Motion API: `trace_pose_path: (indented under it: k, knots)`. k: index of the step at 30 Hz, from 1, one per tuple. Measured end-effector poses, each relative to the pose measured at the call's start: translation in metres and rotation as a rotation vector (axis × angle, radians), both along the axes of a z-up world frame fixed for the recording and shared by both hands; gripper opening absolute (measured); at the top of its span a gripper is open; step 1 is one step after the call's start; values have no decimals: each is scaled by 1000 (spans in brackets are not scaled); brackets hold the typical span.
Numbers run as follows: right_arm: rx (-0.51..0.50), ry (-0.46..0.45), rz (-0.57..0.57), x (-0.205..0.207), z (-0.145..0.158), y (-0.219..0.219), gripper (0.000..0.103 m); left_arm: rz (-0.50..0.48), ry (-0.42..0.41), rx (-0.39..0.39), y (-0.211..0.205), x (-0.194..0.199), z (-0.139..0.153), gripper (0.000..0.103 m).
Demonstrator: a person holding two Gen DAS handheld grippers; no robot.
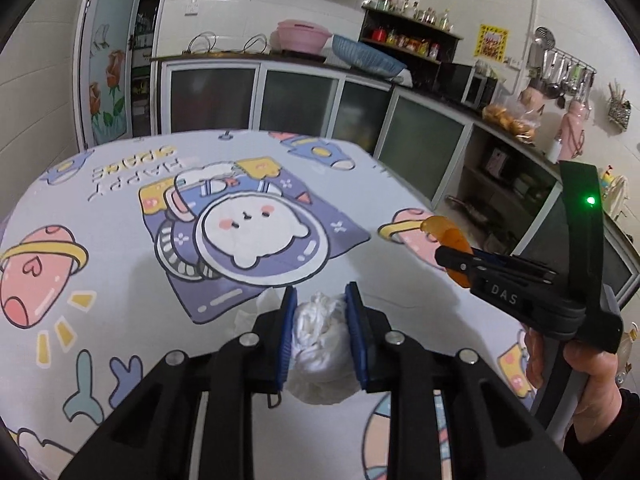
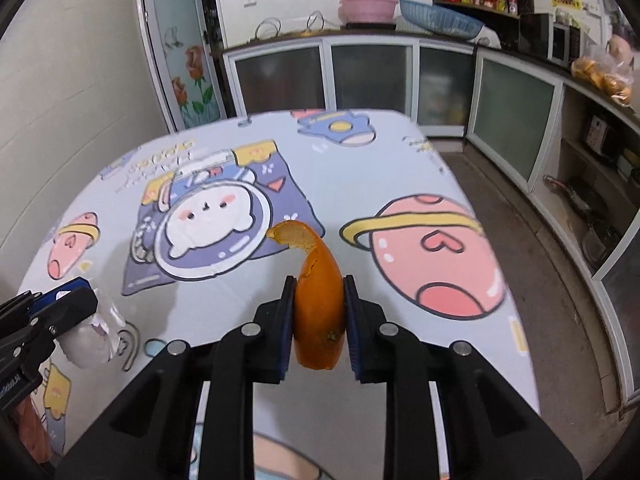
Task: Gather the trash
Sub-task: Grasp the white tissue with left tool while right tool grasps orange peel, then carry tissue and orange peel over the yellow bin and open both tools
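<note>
While the left gripper (image 1: 320, 300) fingers clamp a crumpled tissue (image 1: 320, 344) above the desk (image 1: 120, 260), the right gripper (image 2: 319, 286) fingers pinch an orange peel (image 2: 318, 300).

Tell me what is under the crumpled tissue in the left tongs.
Under the crumpled tissue, clamped in the left tongs, only the cartoon tablecloth shows. The wad hides the cloth directly beneath itself. The right tongs hold an orange peel.
</note>
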State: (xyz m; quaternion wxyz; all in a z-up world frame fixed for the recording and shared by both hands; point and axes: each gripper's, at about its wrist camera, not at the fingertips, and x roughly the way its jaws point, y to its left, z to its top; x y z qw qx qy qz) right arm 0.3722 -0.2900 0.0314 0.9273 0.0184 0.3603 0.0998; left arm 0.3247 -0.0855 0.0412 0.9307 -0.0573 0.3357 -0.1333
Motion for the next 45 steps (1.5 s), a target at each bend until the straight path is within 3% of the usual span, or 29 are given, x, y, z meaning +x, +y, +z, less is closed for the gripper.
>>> trace_pose_path:
  k: [15,27,38,45]
  knots:
    - [-3,-119,-80,-142,53,-40,21,-127,-61,-39,-29,-71,29,23]
    - [-48,-181,-308,-295,73,-117,22,-388,-98,-49,-116,-150,47,24]
    - [-87,-97,-590,-444,19,-197,22,-782,-14,-35,-234,-240,6,24]
    - [-41,11,-735,-515,-37,-231,22,-1016,70,63,-308,-300,-39,24]
